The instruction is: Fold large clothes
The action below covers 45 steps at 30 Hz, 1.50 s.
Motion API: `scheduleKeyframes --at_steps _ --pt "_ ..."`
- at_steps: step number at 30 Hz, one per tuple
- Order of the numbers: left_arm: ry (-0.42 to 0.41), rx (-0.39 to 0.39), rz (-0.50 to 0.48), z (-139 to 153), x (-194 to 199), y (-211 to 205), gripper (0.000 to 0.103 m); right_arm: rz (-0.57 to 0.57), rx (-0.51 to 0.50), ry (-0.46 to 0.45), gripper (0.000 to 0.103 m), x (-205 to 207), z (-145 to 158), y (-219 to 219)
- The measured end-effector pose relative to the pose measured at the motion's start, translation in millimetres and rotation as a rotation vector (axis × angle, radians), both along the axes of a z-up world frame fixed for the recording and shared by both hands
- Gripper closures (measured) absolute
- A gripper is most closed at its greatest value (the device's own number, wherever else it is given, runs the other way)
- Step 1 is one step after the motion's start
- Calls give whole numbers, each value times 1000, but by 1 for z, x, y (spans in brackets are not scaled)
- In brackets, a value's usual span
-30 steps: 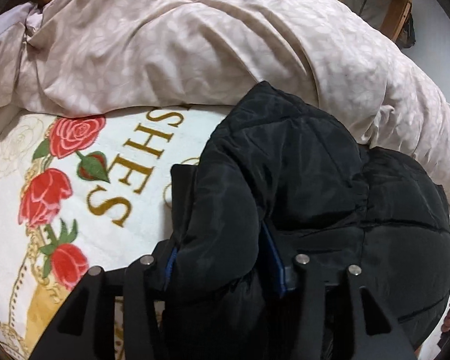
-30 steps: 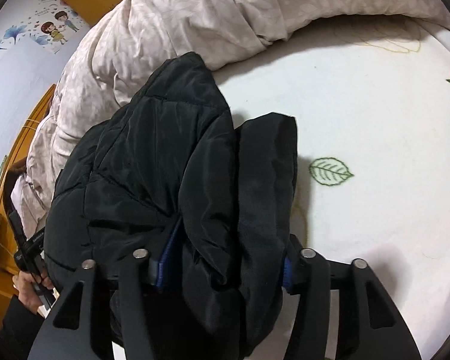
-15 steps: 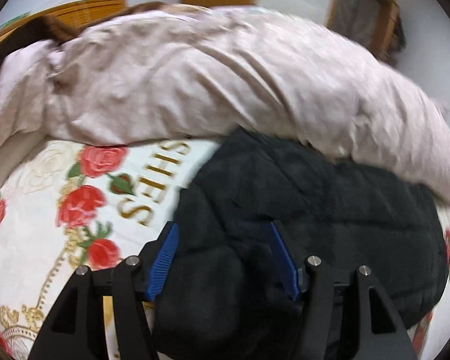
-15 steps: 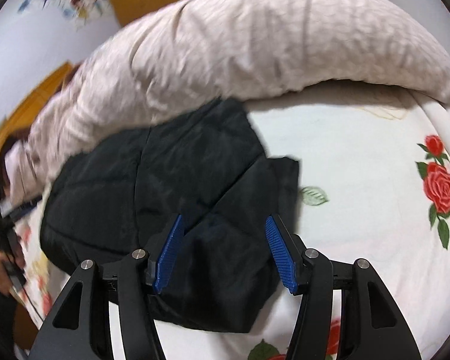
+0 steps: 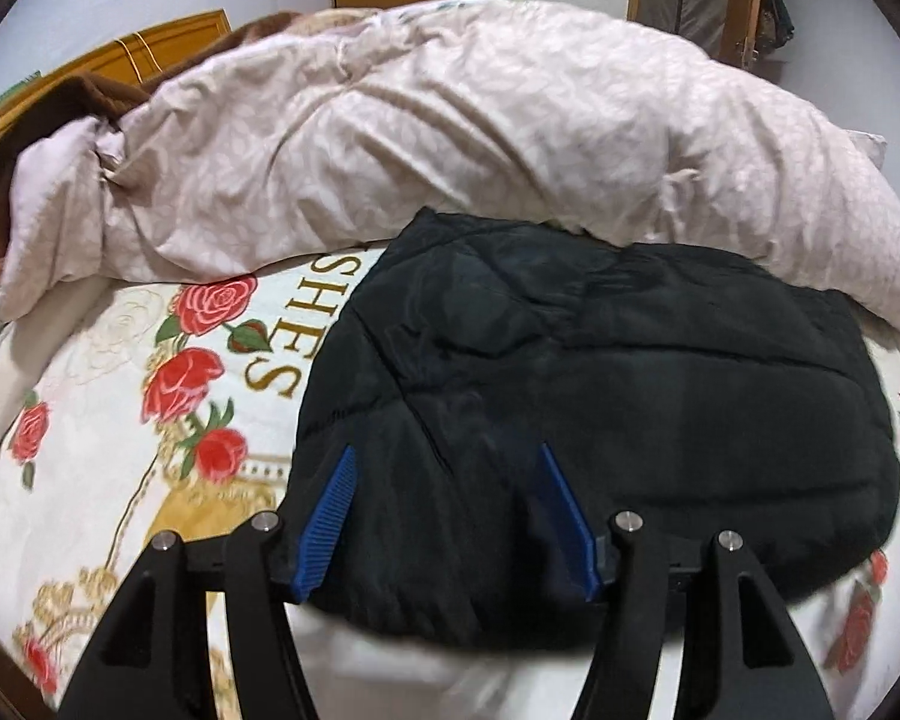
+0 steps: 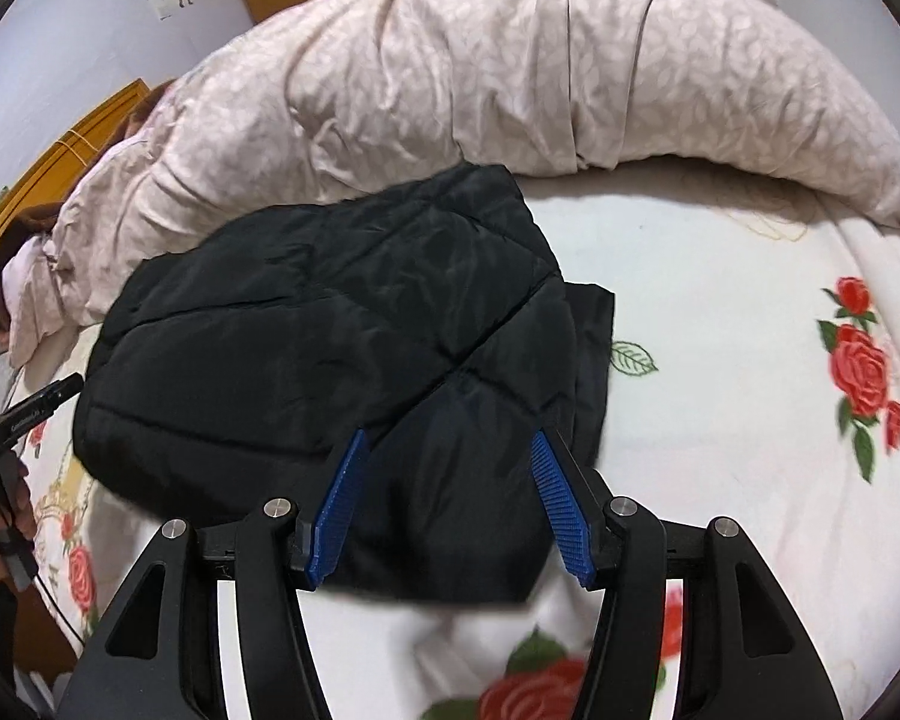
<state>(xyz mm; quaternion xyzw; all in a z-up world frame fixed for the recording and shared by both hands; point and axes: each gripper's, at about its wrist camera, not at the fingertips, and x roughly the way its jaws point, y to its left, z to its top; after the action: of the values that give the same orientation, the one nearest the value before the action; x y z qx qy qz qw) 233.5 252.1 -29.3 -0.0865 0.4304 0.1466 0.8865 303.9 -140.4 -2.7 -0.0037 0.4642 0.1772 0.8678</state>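
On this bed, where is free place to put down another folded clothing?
Best patch: bare blanket between jacket, duvet and the roses. A smaller patch lies on the jacket's other side, over the letters. Crowded: the duvet fills the far side.

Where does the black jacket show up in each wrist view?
Left wrist: jacket fills centre and right, just beyond the open claw.
Right wrist: jacket sits centre-left, beyond the open claw.
Shared landmark: the pink duvet behind it.
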Motion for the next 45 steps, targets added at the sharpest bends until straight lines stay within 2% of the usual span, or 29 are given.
scheduleKeyframes --at_steps 8,12,14,15,22,30,45 --pt "-19 -42 -15 40 -80 -67 38 39 1 -83 46 -94 46 -1" --pt "-40 -65 -30 60 -118 -96 38 41 12 -89 45 -136 59 -10" --pt "-52 -64 -36 69 -135 -107 37 38 10 -90 39 -155 64 -15" --pt "-59 -63 -36 74 -144 -113 35 34 11 -91 31 -161 66 -18" --pt "-67 -38 -50 91 -194 -145 29 43 15 -101 30 -209 78 -24" --pt "-31 -1 -55 91 -214 -160 29 82 -19 -96 30 -227 73 -12" --pt "-13 -19 -53 82 -206 -157 29 114 -59 -108 30 -222 67 1"
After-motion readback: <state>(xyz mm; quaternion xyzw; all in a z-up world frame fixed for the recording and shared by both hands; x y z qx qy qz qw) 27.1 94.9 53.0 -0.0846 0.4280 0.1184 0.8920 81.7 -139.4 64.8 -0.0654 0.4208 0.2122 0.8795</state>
